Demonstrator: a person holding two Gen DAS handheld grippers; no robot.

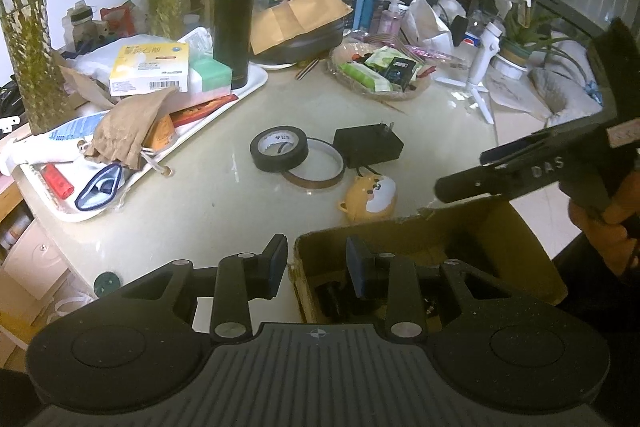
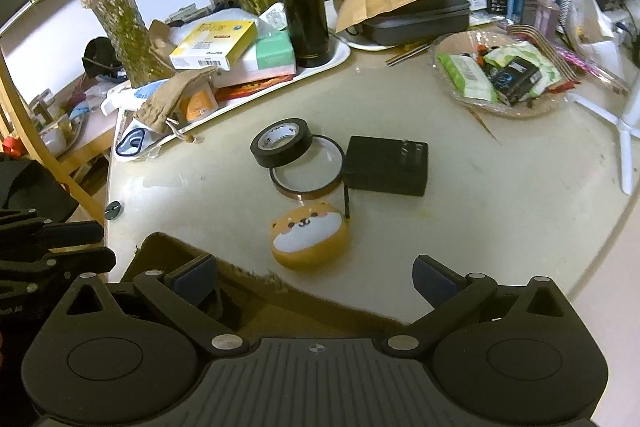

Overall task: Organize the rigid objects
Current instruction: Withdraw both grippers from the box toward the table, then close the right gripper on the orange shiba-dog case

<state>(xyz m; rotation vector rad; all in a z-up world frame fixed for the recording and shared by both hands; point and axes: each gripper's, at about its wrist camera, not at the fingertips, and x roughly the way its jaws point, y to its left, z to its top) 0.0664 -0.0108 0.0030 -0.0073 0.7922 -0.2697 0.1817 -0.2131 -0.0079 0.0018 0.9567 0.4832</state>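
Flat blue-padded fingers (image 1: 279, 264) straddle the torn cardboard box (image 1: 516, 251) wall

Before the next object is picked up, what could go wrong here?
The black tape roll leans on the amber tape ring, which touches the black power adapter; lifting one may drag the others. The adapter's cord runs beside the shiba-faced case and might snag it. The left gripper straddles the cardboard box wall, so closing could pinch the wall.
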